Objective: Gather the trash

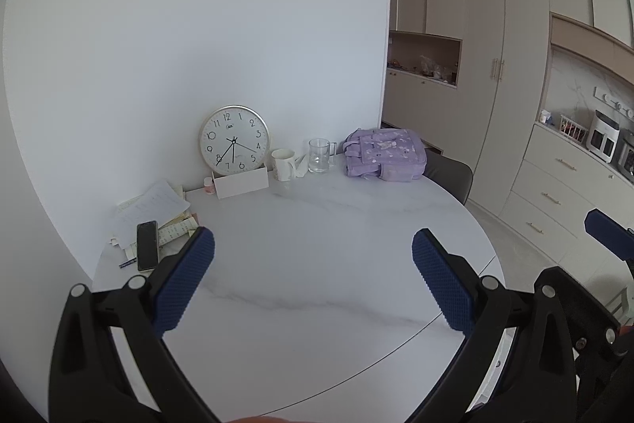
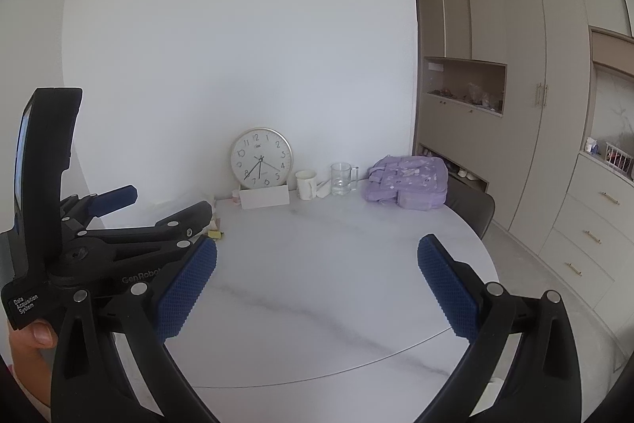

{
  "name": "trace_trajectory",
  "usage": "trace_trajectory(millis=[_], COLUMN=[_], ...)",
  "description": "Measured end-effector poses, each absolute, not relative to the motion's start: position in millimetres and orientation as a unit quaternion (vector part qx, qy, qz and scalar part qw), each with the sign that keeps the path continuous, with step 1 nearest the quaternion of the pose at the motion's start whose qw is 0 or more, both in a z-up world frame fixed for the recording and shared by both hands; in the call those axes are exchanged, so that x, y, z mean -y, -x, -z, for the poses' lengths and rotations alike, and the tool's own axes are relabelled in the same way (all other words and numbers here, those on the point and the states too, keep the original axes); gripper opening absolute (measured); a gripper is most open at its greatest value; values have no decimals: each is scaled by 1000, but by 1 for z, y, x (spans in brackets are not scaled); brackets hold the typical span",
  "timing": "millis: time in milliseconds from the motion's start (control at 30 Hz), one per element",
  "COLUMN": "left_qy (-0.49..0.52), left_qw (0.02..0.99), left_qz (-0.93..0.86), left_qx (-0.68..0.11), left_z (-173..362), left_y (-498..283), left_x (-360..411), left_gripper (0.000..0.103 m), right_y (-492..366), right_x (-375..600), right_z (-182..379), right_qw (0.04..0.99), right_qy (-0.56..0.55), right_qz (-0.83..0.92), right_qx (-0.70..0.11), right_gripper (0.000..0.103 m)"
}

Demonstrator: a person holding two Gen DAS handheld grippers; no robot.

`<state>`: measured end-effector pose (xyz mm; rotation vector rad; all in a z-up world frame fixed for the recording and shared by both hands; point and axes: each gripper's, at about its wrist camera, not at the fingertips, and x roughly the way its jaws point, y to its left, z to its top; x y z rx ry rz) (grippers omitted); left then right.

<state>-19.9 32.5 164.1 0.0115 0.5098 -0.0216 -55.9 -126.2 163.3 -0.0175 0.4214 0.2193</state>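
Note:
A crumpled white tissue (image 1: 301, 165) (image 2: 323, 187) lies at the back of the white marble table (image 1: 317, 264) (image 2: 317, 284), between a white mug (image 1: 283, 164) and a glass mug (image 1: 320, 155). A small yellow scrap (image 2: 216, 234) sits by a loose pile of papers (image 1: 154, 209) at the left. My left gripper (image 1: 313, 240) hovers open over the middle of the table, holding nothing. My right gripper (image 2: 317, 244) is open and holds nothing as well, just right of the left one (image 2: 166, 203).
A wall clock (image 1: 233, 139) leans on the wall behind a white card box (image 1: 242, 185) and a small pink bottle (image 1: 209, 185). A purple bag (image 1: 382, 155) lies back right, a phone (image 1: 147, 244) on the papers. A chair (image 1: 449, 175), cabinets and drawers (image 1: 554, 197) stand right.

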Motion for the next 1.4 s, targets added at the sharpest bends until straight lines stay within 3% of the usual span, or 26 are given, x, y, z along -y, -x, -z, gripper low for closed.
trace_trajectory(millis=[1400], left_qy=[-7], left_qw=[967], left_qz=[15], left_qx=[-253], left_z=[-163], left_y=[23], left_x=[-32], left_gripper=[96], right_y=[57], right_x=[122], right_z=[-161], right_qw=[971], right_qy=[8], right_qz=[-112], right_qx=[-213], right_gripper=[101])
